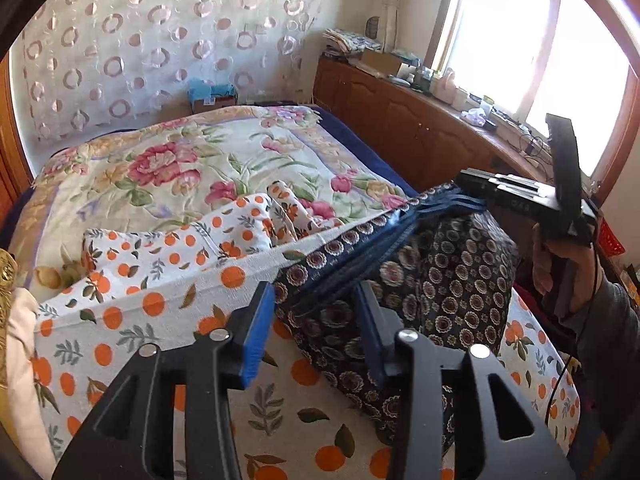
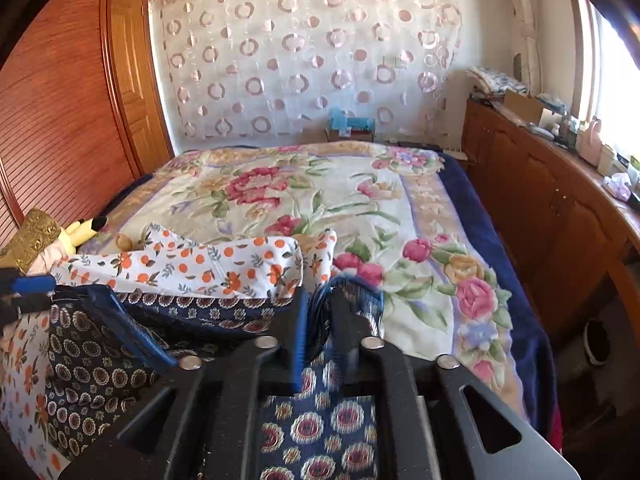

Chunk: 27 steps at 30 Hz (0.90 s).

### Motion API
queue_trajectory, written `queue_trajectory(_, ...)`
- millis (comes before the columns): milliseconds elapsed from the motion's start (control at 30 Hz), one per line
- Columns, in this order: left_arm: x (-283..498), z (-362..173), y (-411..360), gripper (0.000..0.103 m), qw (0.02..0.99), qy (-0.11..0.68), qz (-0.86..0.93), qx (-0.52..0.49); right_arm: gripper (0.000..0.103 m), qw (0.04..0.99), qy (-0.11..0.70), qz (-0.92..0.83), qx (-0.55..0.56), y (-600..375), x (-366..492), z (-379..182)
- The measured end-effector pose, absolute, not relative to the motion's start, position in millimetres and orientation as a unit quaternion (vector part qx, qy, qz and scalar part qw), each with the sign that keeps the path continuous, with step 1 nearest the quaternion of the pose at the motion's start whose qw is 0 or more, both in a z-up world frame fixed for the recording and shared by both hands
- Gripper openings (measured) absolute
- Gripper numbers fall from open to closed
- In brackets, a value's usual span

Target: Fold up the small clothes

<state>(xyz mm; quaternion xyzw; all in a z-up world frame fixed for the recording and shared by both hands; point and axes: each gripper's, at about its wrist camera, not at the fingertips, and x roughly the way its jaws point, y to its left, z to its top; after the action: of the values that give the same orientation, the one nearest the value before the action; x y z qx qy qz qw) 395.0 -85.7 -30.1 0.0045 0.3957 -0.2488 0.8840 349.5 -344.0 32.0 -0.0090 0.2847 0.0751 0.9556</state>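
Seemingly the fold is only partway: the navy cotton garment printed with round floral medallions [image 1: 452, 280] lies doubled on the white orange-dotted cloth [image 1: 132, 320] on the bed's plush flowered blanket [image 1: 192, 152], its pleated blue waistband still bunched. The left tongs [image 1: 316, 320] stand wide, gripping nothing. The right tongs [image 2: 320, 320] are narrow, waistband between them; whether they pinch it I cannot tell. Smoothing remains.

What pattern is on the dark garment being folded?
Navy garment with small round floral medallions and a blue waistband; clearest in the left wrist view.
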Motion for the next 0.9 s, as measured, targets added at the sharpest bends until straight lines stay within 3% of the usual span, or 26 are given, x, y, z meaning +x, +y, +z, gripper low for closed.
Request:
queue_trajectory(167, 385, -33, -88, 0.051, 0.882, 0.4, -0.248, 0.004, 0.055, 0.962, 0.264, 0.076, 0.002, -364, 328, 37)
queue_trajectory(367, 380, -39, -100, 0.052, 0.873, 0.41, -0.263, 0.015, 0.064, 0.953, 0.288, 0.097, -0.024, -369, 310, 20)
queue_trajectory(567, 386, -61, -115, 0.052, 0.868, 0.429, -0.245, 0.04, 0.064, 0.93, 0.351, 0.101, -0.03, -360, 328, -5)
queue_trajectory(900, 404, -73, -113, 0.052, 0.869, 0.437, -0.231, 0.028, 0.064, 0.914, 0.388, 0.114, -0.021, -352, 348, -11)
